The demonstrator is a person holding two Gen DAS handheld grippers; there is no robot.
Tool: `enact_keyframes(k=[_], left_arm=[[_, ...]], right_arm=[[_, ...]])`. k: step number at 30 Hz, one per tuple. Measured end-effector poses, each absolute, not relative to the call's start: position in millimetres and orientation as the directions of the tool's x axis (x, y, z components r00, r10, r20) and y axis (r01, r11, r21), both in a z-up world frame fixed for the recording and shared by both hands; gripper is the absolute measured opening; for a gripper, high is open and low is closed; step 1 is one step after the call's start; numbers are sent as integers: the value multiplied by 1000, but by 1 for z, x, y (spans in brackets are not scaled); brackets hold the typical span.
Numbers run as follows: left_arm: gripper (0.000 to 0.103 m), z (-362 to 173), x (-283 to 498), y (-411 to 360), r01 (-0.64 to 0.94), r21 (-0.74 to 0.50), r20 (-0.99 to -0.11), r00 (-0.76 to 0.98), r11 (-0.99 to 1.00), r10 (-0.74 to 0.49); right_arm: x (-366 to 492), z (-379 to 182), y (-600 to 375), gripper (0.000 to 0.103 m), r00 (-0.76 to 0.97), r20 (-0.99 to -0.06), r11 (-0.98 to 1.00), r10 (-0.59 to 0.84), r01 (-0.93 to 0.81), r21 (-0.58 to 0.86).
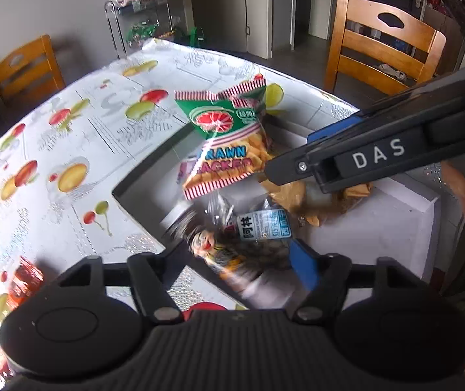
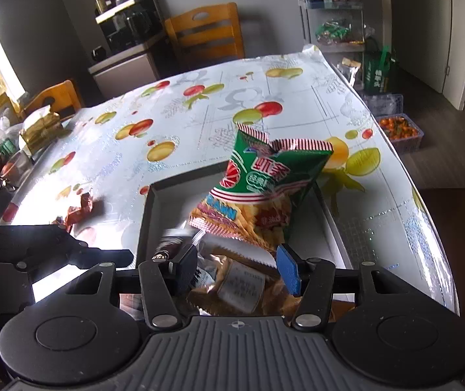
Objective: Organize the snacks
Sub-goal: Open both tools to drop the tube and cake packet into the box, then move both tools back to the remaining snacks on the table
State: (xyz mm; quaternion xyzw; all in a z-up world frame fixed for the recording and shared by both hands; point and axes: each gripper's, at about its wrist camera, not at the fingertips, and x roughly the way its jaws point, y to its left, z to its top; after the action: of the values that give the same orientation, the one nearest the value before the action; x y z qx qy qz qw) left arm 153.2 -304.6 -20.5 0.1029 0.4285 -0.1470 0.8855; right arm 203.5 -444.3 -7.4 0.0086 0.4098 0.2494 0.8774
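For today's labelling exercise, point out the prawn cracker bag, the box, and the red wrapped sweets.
prawn cracker bag [image 2: 265,176], right wrist view, green upper panel.
box [image 2: 146,221], right wrist view, left wall.
red wrapped sweets [image 2: 81,210], right wrist view, wrapper middle.

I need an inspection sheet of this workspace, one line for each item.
Surface: table with glossy fruit-print cloth.
Job's things: white rectangular box holding a green prawn cracker bag, a brown packet and a blue-white packet, blurred.
Clutter: red-wrapped sweets on the cloth beside the box.
Grippers: left gripper and right gripper both open above the box, holding nothing.
Cables: nothing seen.
Surroundings: wooden chairs, wire shelf with bags, crate of orange items on the floor.
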Motion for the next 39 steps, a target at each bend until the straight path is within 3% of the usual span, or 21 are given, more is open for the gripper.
enact_keyframes(k=[20, 39], left_arm=[[76, -2, 117, -257, 154, 30, -754, 652, 988, -79], [76, 2, 87, -148, 23, 61, -762, 647, 998, 31]], right_arm=[[197, 5, -413, 71, 516, -682, 828, 518, -502, 249], [177, 7, -318, 76, 447, -711, 784, 543, -572, 240]])
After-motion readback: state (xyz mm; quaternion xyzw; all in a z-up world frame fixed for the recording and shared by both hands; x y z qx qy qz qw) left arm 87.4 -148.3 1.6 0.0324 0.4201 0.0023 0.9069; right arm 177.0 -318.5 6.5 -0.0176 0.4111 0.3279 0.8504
